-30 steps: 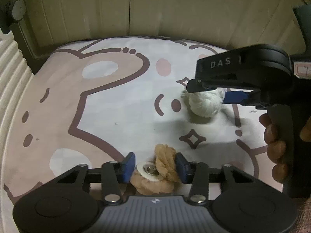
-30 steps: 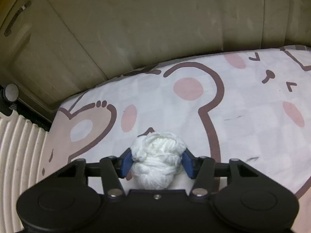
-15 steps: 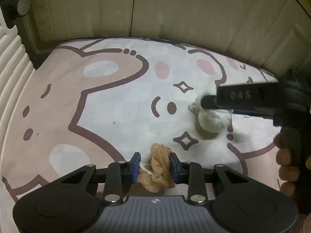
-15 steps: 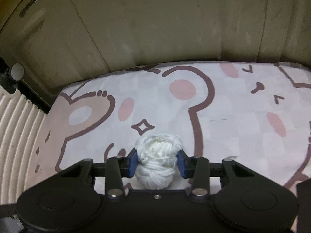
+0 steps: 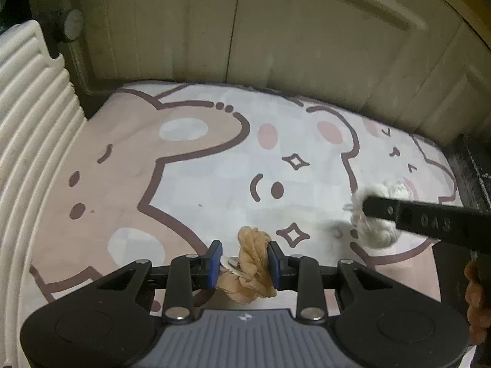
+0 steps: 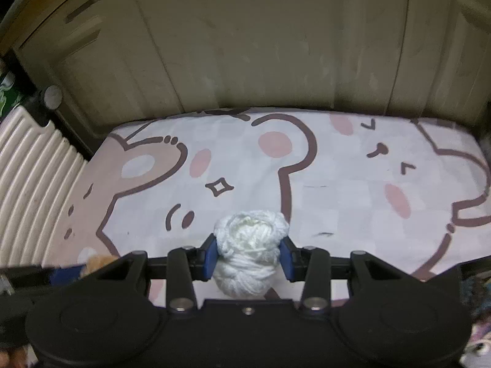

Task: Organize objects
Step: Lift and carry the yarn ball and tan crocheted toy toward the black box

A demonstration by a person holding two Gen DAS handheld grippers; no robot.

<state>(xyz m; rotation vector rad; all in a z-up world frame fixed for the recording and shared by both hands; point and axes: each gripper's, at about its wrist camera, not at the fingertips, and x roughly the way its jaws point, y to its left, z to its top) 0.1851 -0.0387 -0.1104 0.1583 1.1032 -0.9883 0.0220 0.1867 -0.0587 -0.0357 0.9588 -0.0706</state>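
Over a bed sheet [image 5: 190, 184] printed with cartoon bears, both grippers carry a soft bundle. At 6 o'clock of the left wrist view, the left gripper [image 5: 244, 263] has its blue pads [image 5: 214, 262] pressed in on a tan fabric scrunchie [image 5: 253, 263] — a small white disc with a metal centre [image 5: 230, 265] sits against the scrunchie just beside the left pad. Toward 3 o'clock of that view the right gripper [image 5: 377, 214] crosses in from the side, blurred, with a white yarn ball [image 5: 374, 230] at its tip; whether the ball touches the sheet cannot be told from here. The right wrist view shows the grip plainly: at 6 o'clock the white yarn ball [image 6: 250, 254] sits clamped between the two blue pads [image 6: 210, 259], bulging above and below them. At 8 o'clock of this view a bit of the tan scrunchie [image 6: 98, 262] peeks out beside the left gripper's dark body. A white ribbed panel [image 5: 27, 141] lines the sheet's edge at 9 o'clock, and beige cabinet doors [image 6: 245, 46] stand behind at 12 o'clock.
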